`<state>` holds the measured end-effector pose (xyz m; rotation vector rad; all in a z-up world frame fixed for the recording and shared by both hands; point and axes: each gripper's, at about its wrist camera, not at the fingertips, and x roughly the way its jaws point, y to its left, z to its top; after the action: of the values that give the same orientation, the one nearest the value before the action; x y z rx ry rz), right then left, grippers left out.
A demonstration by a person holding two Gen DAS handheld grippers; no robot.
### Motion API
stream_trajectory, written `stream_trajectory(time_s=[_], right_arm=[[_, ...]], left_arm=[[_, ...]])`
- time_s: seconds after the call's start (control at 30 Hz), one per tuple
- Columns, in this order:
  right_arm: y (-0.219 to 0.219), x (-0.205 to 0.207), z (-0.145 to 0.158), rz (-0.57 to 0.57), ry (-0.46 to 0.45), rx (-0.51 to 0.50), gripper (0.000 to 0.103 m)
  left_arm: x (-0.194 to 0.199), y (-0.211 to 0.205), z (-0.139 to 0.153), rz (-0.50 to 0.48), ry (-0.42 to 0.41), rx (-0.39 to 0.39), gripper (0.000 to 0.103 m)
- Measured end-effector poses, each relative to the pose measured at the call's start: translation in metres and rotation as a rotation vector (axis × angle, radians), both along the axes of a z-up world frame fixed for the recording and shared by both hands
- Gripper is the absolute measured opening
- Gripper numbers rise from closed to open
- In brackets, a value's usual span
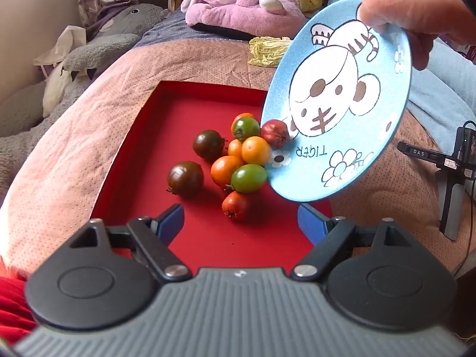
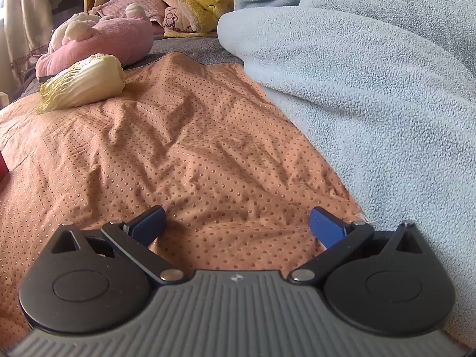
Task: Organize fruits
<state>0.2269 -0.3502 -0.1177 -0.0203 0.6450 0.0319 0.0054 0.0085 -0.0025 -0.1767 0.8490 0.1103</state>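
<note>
Right, fruits (image 1: 235, 160) just ahead of gaping left gripper (image 1: 241, 220); right gripper (image 2: 238, 223) gaping too.

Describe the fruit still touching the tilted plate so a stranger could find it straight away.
Start at the red tray on the peach bedspread, then find the blue tiger plate a bare hand tips over its right side. The dull dark-red fruit sits against the plate's lower left rim; its neighbours are glossy green and orange.
</note>
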Motion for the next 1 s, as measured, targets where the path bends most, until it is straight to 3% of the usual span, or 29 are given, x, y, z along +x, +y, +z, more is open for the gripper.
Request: stream_trajectory(time_s=[0.43, 1.0], right_arm=[[0.0, 0.0, 0.0, 0.0, 0.0, 0.0, 0.103], [0.0, 0.0, 0.0, -0.001, 0.0, 0.0, 0.103]], left_arm=[[0.002, 0.003, 0.001, 0.017, -0.006, -0.029, 0.085], [0.007, 0.003, -0.005, 0.053, 0.035, 0.019, 0.085]])
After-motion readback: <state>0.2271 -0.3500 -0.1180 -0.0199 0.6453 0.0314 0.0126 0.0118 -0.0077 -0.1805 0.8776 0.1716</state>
